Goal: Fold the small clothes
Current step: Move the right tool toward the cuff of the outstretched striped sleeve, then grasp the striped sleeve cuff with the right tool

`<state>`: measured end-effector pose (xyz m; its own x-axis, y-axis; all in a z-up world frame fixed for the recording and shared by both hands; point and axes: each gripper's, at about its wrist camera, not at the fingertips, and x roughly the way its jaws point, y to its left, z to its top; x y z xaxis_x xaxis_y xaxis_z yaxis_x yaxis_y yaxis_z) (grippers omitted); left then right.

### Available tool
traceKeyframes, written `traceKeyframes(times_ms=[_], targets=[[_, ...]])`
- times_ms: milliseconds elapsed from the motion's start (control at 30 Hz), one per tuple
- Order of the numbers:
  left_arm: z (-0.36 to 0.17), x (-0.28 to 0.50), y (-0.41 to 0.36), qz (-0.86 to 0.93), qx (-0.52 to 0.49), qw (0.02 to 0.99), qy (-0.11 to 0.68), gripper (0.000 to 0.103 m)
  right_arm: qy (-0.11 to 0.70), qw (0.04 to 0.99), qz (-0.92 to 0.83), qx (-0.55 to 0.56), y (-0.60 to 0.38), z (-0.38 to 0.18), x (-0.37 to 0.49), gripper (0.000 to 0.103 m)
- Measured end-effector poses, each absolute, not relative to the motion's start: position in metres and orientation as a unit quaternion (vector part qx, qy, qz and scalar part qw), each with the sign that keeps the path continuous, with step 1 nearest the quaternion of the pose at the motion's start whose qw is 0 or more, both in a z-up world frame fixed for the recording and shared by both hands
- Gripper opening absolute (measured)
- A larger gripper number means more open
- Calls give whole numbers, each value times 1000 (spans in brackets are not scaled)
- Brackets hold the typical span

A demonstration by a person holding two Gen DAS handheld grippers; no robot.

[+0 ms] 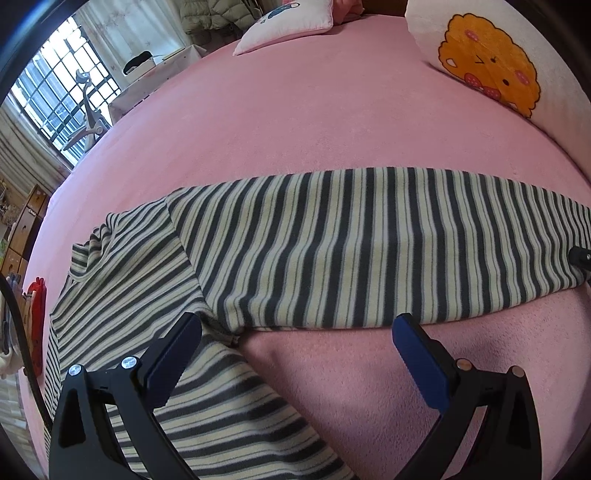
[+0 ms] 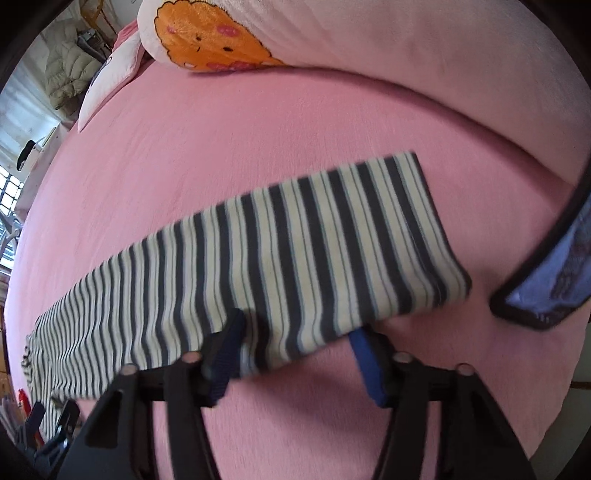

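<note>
- Your left gripper (image 1: 295, 332) stands with its jaws spread wide; nothing is pinched between them, and its blue pads (image 1: 417, 358) hang over the bed.
- The striped garment (image 1: 332, 243), dark grey and cream, lies flat on the pink bedsheet (image 1: 295, 122). Its folded long band runs straight across just beyond your left jaws, its near edge lying between the two fingertips, while a looser part spreads under and past the left-hand finger.
- Your right gripper (image 2: 295, 328) has its jaws partly drawn in around the near edge of the same band (image 2: 295, 240). The left-hand finger lies over the cloth and the right-hand one tucks under the hem; whether the pads already press on the fabric you cannot tell, as the view is blurred.
- To the right of your right jaws, a dark-rimmed, bluish flat object (image 2: 546, 280) rests on the sheet, apart from the garment's end.
- Beyond the jaws in both views sits a white cushion with an orange cartoon face (image 1: 487, 70), well clear of the garment; a second pale cushion (image 1: 284, 26) lies farther off.
- Off the bed to the left of your left jaws are a barred window (image 1: 62, 96), a chair (image 1: 88, 110) and wooden furniture (image 1: 26, 225).
- No lettering or brand can be read anywhere.
</note>
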<state>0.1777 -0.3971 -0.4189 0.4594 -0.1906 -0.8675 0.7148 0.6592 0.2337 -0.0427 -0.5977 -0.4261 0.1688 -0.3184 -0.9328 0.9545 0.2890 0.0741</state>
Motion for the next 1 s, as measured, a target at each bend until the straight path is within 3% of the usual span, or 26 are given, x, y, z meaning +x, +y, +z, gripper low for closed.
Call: traceKeyframes(times_ms=[67, 133, 400, 633, 1000], targets=[[-417, 180, -396, -281, 298, 801, 436, 103, 436, 677, -472, 359, -602, -427, -39, 17], [-416, 182, -395, -278, 296, 803, 437, 103, 431, 689, -455, 363, -602, -425, -39, 6], [-412, 184, -392, -271, 285, 809, 437, 103, 423, 718, -443, 332, -594, -407, -40, 5], [-399, 183, -386, -263, 277, 817, 433, 103, 444, 745, -458, 194, -566, -378, -3, 5], [-357, 198, -342, -206, 230, 844, 438, 103, 454, 776, -430, 84, -532, -350, 41, 5]])
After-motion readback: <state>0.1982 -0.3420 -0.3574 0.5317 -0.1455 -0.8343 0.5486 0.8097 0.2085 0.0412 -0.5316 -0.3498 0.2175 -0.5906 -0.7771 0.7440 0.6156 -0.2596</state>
